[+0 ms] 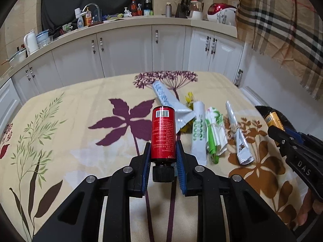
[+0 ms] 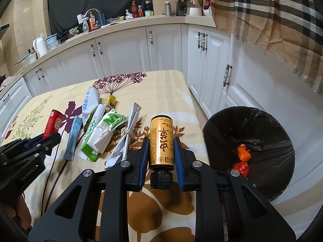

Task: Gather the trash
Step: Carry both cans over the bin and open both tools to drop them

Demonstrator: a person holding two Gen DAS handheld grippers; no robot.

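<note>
The red bottle (image 1: 163,133) has a glossy, smooth label and a ribbed black plastic cap. The gold bottle (image 2: 162,143) shines like metal foil. The tablecloth (image 1: 80,121) is matt woven cloth. At two o'clock of the red bottle lie crinkled glossy wrappers (image 1: 214,133). The bin liner (image 2: 252,141) is thin, wrinkled black plastic.

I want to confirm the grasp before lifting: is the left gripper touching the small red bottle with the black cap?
Touching. The left wrist view shows the left gripper with both blue pads pressed against the sides of the small red bottle, with no gap.
</note>
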